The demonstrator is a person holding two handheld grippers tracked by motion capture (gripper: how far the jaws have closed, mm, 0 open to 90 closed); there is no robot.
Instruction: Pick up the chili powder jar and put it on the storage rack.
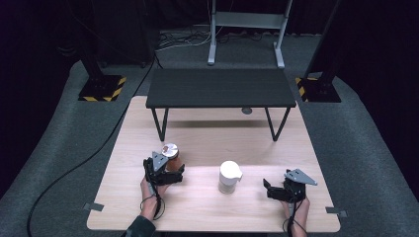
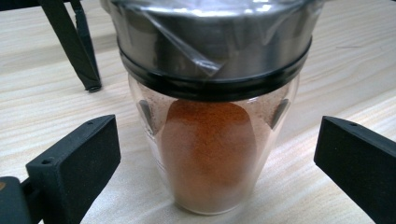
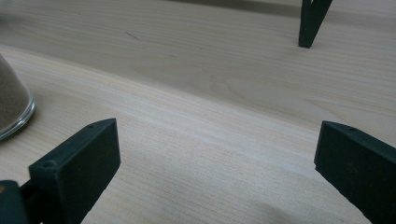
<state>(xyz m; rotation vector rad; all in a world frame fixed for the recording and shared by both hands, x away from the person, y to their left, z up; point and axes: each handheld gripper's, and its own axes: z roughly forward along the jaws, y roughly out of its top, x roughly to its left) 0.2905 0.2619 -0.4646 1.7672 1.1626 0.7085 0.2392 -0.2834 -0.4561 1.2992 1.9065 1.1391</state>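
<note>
- Table [image 1: 276, 148] of pale wood carries everything; a low black stand with slanted legs [image 1: 217, 89] sits along its far edge and should stay clear of any lift path.
- White-lidded glass jar of pale brown powder [image 1: 230, 177] stands near the middle of the table toward the near edge; its base shows at the edge of the right gripper view [image 3: 11, 109]. I would leave it alone for this step.
- Small clear glass jar of orange-red spice with a steel lid under plastic film [image 2: 210, 140] is the thing in hand, standing upright in the near left part of the table [image 1: 171, 154].
- Left claw [image 2: 217, 158] is spread wide with the jar between its jaws, neither pad touching the glass. Judging from that, the grasp is next: centre the jar, close on the glass below the black ring, and squeeze evenly, since the tapered wall could slip downward.
- Right claw [image 3: 217, 158] is also spread, holding nothing, low near the near right corner [image 1: 282, 190]; it could steady the base if the jar tilts.
</note>
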